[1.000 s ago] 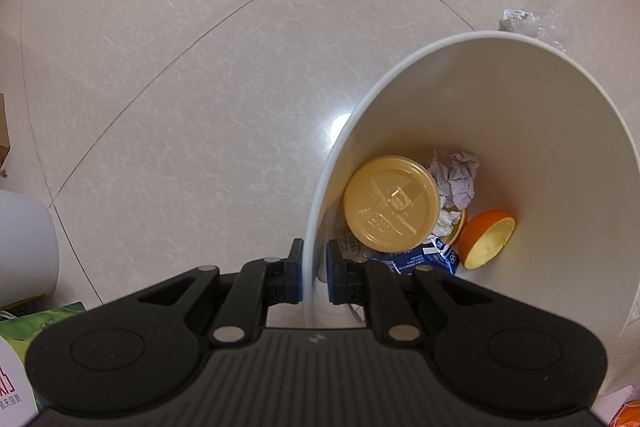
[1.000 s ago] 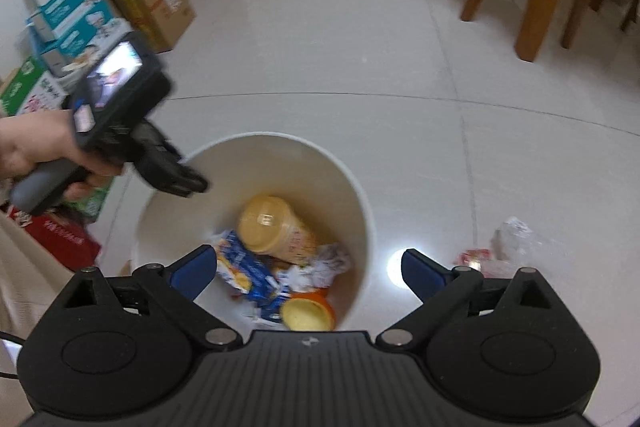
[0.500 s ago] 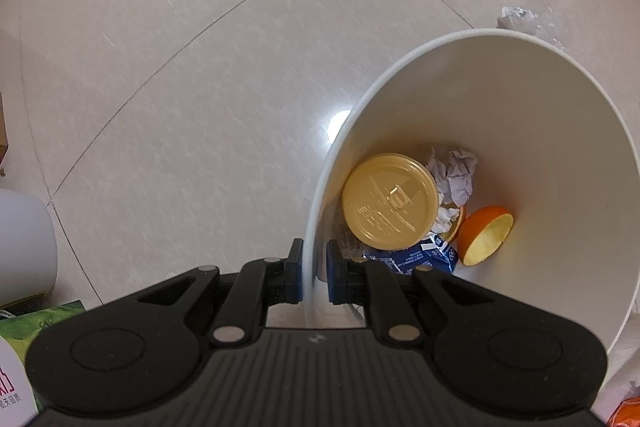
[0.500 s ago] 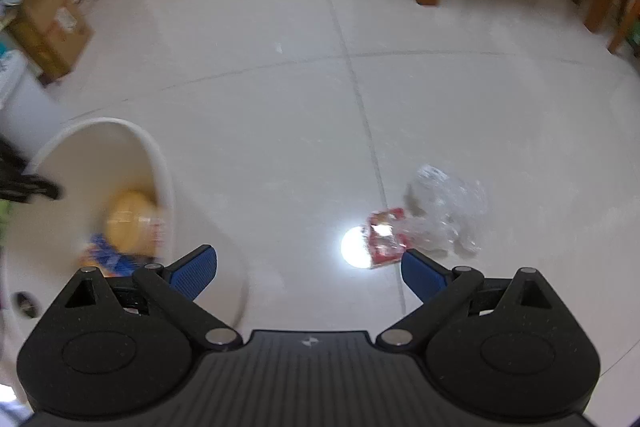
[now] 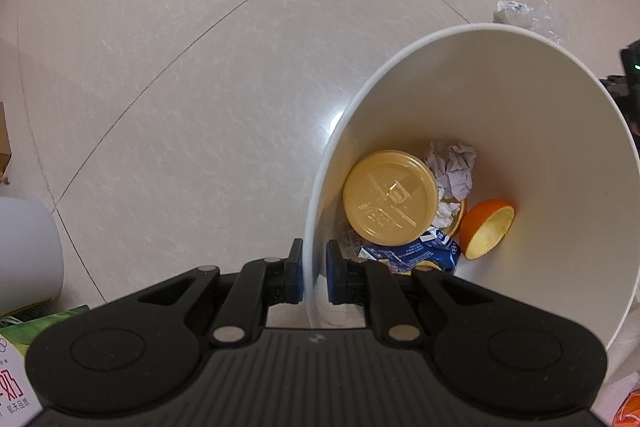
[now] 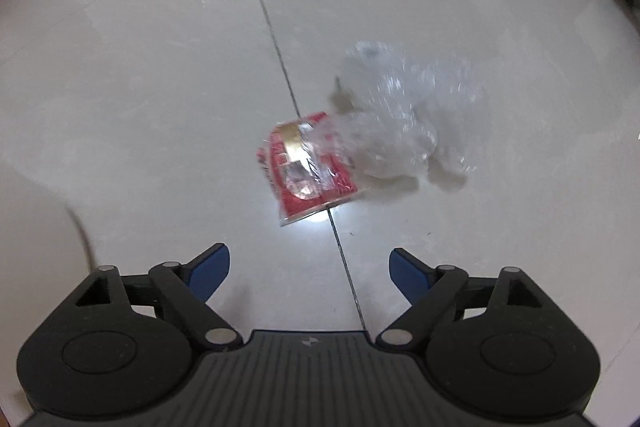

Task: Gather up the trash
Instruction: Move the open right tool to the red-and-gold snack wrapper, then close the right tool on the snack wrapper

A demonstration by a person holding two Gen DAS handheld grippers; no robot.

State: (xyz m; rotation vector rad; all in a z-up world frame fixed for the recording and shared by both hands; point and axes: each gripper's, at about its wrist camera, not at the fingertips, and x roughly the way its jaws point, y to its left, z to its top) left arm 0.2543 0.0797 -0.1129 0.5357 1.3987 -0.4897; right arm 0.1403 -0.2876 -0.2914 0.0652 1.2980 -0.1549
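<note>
- Left wrist view: the left gripper (image 5: 314, 273) is clamped on the near rim of the white bin (image 5: 560, 163), which holds a gold lid (image 5: 390, 203), crumpled paper (image 5: 452, 167) and an orange half (image 5: 486, 229).
- Right wrist view: the right gripper (image 6: 308, 269) hangs wide apart and empty above the floor (image 6: 140, 87), with a red wrapper (image 6: 306, 169) and clear plastic bag (image 6: 404, 115) lying just ahead, touching each other.

Black grippers, blue-padded fingers (image 6: 210, 269)

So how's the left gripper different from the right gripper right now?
The left gripper is shut on the white bin, one finger on each side of its rim; the right gripper is open and holds nothing. The left looks into the bin; the right points at a red wrapper and clear plastic bag on the floor. Both have blue pads.
</note>
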